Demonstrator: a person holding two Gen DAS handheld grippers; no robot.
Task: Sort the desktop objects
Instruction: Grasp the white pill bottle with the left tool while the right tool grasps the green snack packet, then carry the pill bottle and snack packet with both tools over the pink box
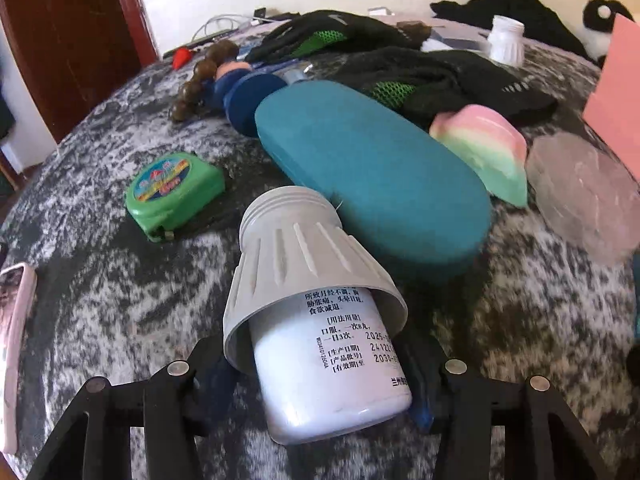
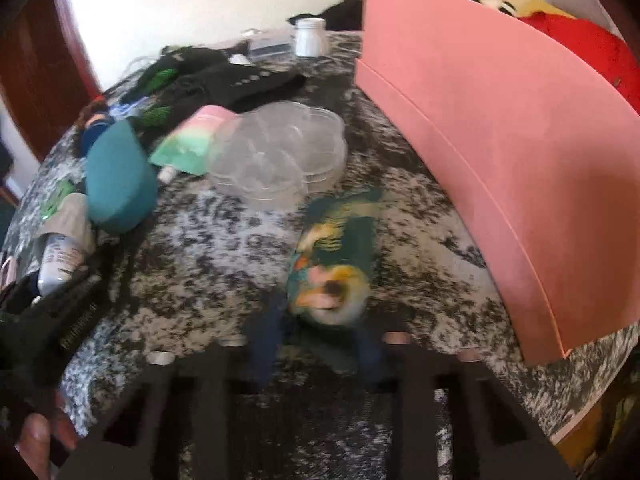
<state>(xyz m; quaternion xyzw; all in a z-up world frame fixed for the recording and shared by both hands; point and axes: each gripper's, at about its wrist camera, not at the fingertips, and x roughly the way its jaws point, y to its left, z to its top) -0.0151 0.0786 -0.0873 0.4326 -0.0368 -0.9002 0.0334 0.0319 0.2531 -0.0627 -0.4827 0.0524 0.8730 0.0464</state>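
Two pickups are under way at once, so you are in the carrying part of the sort, with both loads to be placed.

On your left, the left hand-held gripper (image 1: 316,384) is clamped on a white plastic medicine bottle with black printed text (image 1: 332,368), its blue pads pressing the bottle's sides. A grey ribbed plastic cup (image 1: 300,264) sits loosely over the bottle's far end and leans toward a long teal oval case (image 1: 372,176). Beside that, a green round-cornered tape measure (image 1: 172,192) lies on the grey-and-white mottled surface (image 1: 120,312), apart from the bottle. The bottle looks lifted and tilted, though whether it is fully off the surface I cannot tell. The loose cup is the risk here: judge your next move so it does not slide off, keeping the bottle steady as you travel.

Moving right, the right hand-held gripper (image 2: 320,344) has a blurred teal tube-shaped packet with yellow and orange printing (image 2: 332,264) lying between its blue fingers (image 2: 260,344); motion blur hides whether the pads actually pinch it, so I cannot tell its state. A clear lobed plastic container (image 2: 280,160) lies beyond the packet. To the right stands a tall pink rectangular box (image 2: 500,140), near the packet and probably where it should go. If so, confirm the grip, then carry the packet over the box's edge.
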